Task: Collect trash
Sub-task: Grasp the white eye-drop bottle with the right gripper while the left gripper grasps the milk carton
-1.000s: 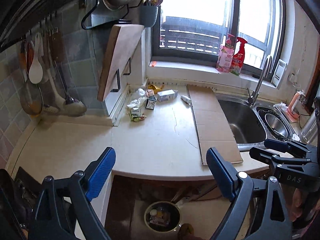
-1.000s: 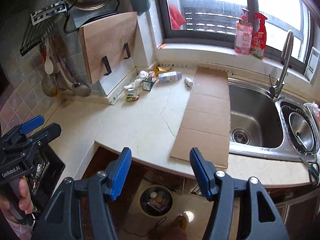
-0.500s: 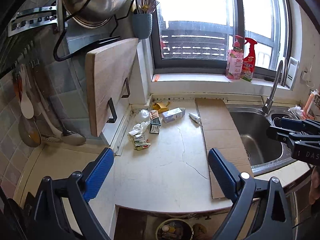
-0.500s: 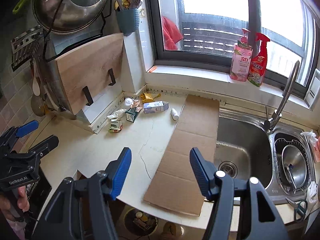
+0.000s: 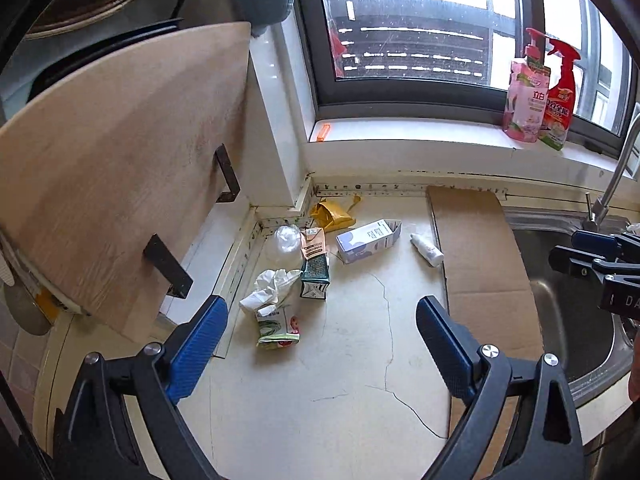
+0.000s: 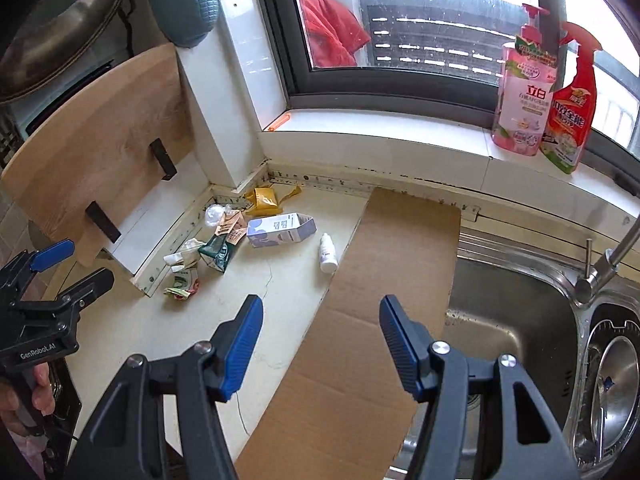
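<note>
Trash lies in the back left corner of the pale counter point(image 5: 352, 360): a white and blue milk carton point(image 5: 368, 240) on its side, a small white bottle point(image 5: 427, 249), a green drink carton point(image 5: 315, 278), crumpled white tissue point(image 5: 270, 289), a flattened wrapper point(image 5: 278, 330), a yellow wrapper point(image 5: 332, 213) and clear plastic point(image 5: 286, 238). My left gripper point(image 5: 320, 344) hangs open over the counter in front of this pile, with nothing between its fingers. My right gripper point(image 6: 320, 340) is open and empty over the edge of a cardboard sheet point(image 6: 380, 308), short of the bottle point(image 6: 328, 254) and milk carton point(image 6: 280, 231).
A wooden cutting board point(image 5: 112, 168) leans on a rack at the left. The steel sink point(image 6: 516, 312) and tap point(image 6: 604, 264) are at the right. Two cleaner bottles point(image 6: 524, 92) stand on the window sill. A person's hand point(image 6: 24, 392) holds the left gripper's handle.
Both grippers have moved forward over the counter toward the trash pile and sunk a little. The floor bin below the counter edge has dropped out of view. Neither jaw opening has changed.
</note>
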Demonstrator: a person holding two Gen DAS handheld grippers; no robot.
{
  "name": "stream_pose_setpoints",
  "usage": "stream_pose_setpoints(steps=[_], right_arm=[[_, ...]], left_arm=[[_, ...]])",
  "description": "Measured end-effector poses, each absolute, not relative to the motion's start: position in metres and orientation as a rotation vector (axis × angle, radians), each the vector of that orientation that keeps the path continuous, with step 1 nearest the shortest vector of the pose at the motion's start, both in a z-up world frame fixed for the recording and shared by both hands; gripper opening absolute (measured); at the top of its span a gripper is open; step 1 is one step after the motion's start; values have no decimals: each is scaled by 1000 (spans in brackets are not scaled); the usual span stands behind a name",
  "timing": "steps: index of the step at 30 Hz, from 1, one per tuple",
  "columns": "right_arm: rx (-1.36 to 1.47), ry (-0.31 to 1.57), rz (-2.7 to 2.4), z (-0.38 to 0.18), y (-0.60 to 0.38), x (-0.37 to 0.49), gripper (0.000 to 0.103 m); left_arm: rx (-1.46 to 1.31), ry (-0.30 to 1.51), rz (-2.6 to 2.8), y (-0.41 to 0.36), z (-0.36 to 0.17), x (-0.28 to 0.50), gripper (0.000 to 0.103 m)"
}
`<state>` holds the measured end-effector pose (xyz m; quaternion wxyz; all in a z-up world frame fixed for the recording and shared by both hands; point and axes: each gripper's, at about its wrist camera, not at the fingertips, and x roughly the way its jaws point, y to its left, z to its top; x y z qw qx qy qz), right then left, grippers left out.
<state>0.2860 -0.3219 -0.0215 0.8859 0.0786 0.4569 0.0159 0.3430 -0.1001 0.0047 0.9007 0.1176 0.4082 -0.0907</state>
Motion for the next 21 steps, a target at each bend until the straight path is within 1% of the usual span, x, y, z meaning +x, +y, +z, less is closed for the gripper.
stream_pose_setpoints(steps=[6,11,14,16,18,21], right_arm=[[208,1013,77,-61,-338,337,61],[199,1059,97,-92,-337,367,61],[188,1086,116,-110,-334,381,61],[172,1098,121,-121,-331,390,61],[156,1110,123,-131,-329,399,61],[145,1131,119,-147,-325,413,59]], left_arm=[[206,937,-212,-114,-31,394,93],[199,997,-236,-124,-62,425,87],[188,1052,-228,-125,-83,446,81],[163,1095,-219,-122,-97,460,72],[130,1133,-212,-118,-108,472,68],[113,1161,-201,-116,-120,488,68]])
